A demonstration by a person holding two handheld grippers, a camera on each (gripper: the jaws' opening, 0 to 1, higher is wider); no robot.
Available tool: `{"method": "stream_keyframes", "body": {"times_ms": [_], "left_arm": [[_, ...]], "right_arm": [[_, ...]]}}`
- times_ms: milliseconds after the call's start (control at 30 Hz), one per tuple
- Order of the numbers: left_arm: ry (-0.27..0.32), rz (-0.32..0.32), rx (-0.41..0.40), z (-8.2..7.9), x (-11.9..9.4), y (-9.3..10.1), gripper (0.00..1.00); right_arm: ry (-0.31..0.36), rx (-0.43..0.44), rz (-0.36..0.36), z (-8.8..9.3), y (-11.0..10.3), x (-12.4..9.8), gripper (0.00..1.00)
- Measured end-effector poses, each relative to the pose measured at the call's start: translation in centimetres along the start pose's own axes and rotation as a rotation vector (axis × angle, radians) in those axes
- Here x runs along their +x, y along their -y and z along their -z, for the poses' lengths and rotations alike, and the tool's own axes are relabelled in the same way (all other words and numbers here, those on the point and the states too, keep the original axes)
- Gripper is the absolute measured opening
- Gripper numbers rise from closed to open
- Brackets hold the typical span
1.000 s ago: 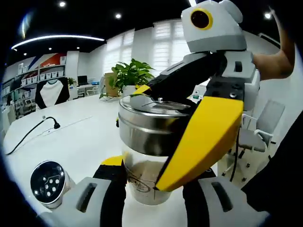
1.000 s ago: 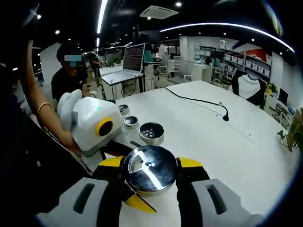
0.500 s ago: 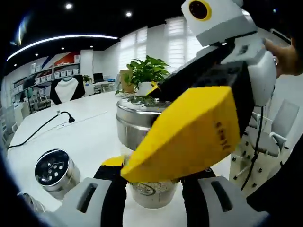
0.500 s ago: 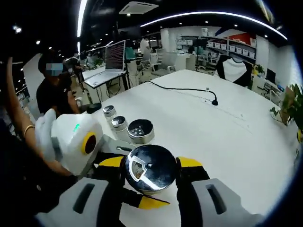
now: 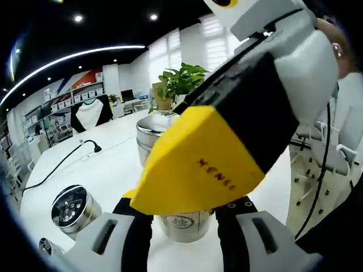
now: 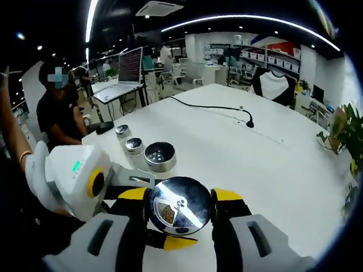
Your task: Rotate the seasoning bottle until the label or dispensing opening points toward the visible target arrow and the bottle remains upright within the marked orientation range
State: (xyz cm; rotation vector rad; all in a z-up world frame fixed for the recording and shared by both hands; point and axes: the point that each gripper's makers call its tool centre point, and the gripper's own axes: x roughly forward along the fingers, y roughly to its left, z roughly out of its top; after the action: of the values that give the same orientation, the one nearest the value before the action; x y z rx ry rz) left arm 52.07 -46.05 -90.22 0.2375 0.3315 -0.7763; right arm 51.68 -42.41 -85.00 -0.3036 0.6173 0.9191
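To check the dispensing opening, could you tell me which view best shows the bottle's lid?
The right gripper view: it looks down on the lid, opening visible. The left gripper view shows the lid's rim behind the right gripper.

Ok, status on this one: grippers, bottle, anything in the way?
Right gripper shut on bottle lid. Left gripper shut on its glass base, bottle upright. Three more shakers on table beyond, clear of it.

Open-plan office: desks (image 6: 122, 90), laptop (image 6: 130, 68)

Upright steel-capped seasoning bottle (image 6: 180, 206)
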Motion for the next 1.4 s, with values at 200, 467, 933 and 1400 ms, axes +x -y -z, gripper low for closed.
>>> {"method": "stream_keyframes", "body": {"times_ms": [200, 467, 933, 1400], "left_arm": [[-0.033, 0.021, -0.008, 0.9, 0.0, -0.1, 0.42], [-0.077, 0.038, -0.034, 2.9, -1.2, 0.1, 0.42], [-0.045, 0.079, 0.045, 2.0, -8.2, 0.0, 0.45], [-0.014, -0.247, -0.282, 3.4, -16.7, -8.6, 0.59]], "right_arm": [[-0.034, -0.15, -0.106, 0.2, -0.1, 0.9, 0.4], [-0.078, -0.223, -0.138, 1.3, 1.8, 2.3, 0.4], [-0.08, -0.323, -0.283, 2.4, 2.0, 3.5, 0.4], [-0.039, -0.328, -0.366, 2.0, 1.5, 3.7, 0.4]]}}
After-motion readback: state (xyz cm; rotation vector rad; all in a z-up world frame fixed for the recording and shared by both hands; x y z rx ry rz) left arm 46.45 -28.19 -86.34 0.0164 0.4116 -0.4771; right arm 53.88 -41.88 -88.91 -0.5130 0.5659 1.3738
